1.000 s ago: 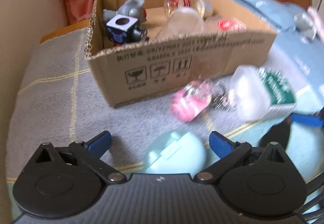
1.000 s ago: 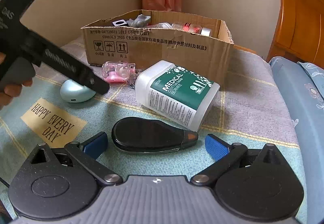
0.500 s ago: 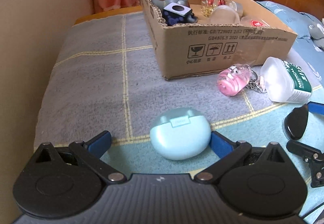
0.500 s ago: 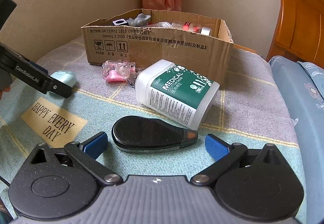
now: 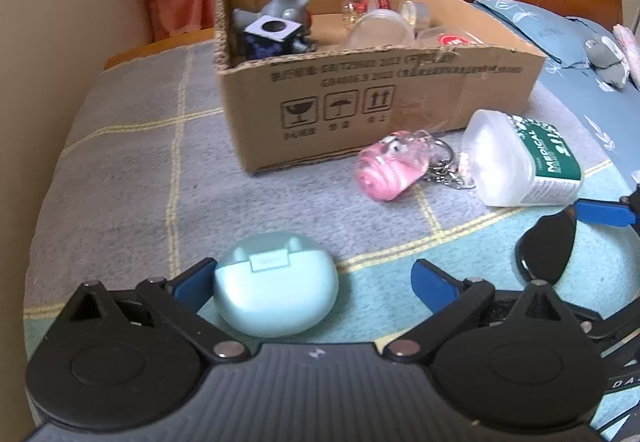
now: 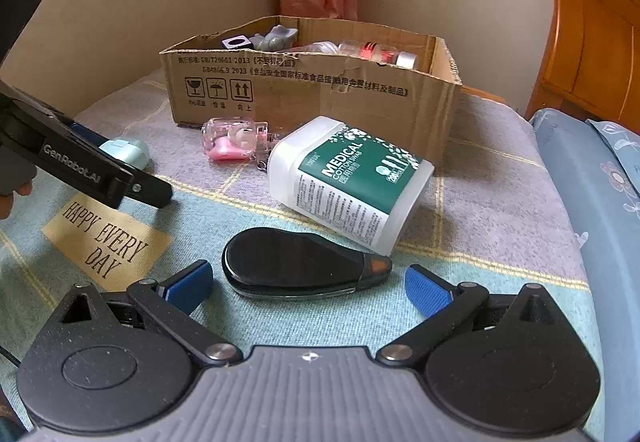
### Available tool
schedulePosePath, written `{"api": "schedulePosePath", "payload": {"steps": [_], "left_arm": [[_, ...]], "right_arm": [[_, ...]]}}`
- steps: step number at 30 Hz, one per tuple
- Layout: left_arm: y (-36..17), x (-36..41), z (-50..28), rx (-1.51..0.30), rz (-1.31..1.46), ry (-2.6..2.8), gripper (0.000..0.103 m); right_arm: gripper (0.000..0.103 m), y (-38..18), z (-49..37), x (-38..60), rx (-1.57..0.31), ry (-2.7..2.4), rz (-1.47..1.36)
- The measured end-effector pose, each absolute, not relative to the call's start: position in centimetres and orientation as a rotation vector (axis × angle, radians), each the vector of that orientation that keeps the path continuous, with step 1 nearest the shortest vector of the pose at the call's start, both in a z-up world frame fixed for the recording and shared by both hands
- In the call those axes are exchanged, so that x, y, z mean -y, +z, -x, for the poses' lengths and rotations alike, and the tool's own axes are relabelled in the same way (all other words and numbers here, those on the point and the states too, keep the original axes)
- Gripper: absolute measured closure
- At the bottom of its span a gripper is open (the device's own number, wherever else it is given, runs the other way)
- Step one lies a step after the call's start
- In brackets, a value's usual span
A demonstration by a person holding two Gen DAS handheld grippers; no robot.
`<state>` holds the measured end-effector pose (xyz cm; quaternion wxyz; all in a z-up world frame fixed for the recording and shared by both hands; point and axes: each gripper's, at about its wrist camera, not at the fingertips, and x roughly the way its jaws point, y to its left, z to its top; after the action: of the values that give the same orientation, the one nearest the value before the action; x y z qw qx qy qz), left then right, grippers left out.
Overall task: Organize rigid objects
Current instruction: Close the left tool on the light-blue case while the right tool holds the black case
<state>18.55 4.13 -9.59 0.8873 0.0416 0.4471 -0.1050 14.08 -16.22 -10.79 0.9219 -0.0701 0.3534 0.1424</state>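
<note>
Cardboard, plastic, cloth and wood

Matt corrugated box (image 6: 320,98); smooth satin plastic case (image 5: 276,290); glossy black fob (image 6: 296,262); translucent plastic tub (image 6: 344,182); woven blanket (image 5: 120,182); varnished wooden headboard (image 6: 592,42).

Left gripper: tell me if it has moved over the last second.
Yes. In the right wrist view, the left gripper has dropped toward the blanket, its jaws now open around the mint earbud case, still short of the cardboard box.

Both the left tongs (image 5: 312,278) and the right tongs (image 6: 308,282) hang low, jaws spread wide, gripping nothing.
</note>
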Motion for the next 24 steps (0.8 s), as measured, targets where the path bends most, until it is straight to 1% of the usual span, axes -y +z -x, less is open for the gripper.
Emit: {"api": "schedulePosePath", "payload": {"steps": [10,12,17,24], "left_arm": [[-9.6,-3.1,-18.4,-0.902,-0.097,-0.317,0.004],[-9.6,-3.0,-18.4,-0.893,-0.106,-0.307,0.007],[-9.3,-3.5,-18.0,-0.875,-0.095,-0.292,0.018],[-9.3,-3.9,-17.7,-0.871,-0.11,-0.288,0.019]], "right_arm": [[0.0,-10.7,-14.5,15.3,-0.732,0.318,0.155],[0.0,-10.6,-14.5,15.3,-0.733,0.322,0.156],[0.0,-10.5,-14.6,15.0,-0.744,0.314,0.155],[0.001,-10.4,-14.8,14.9,-0.761,0.311,0.152]]}}
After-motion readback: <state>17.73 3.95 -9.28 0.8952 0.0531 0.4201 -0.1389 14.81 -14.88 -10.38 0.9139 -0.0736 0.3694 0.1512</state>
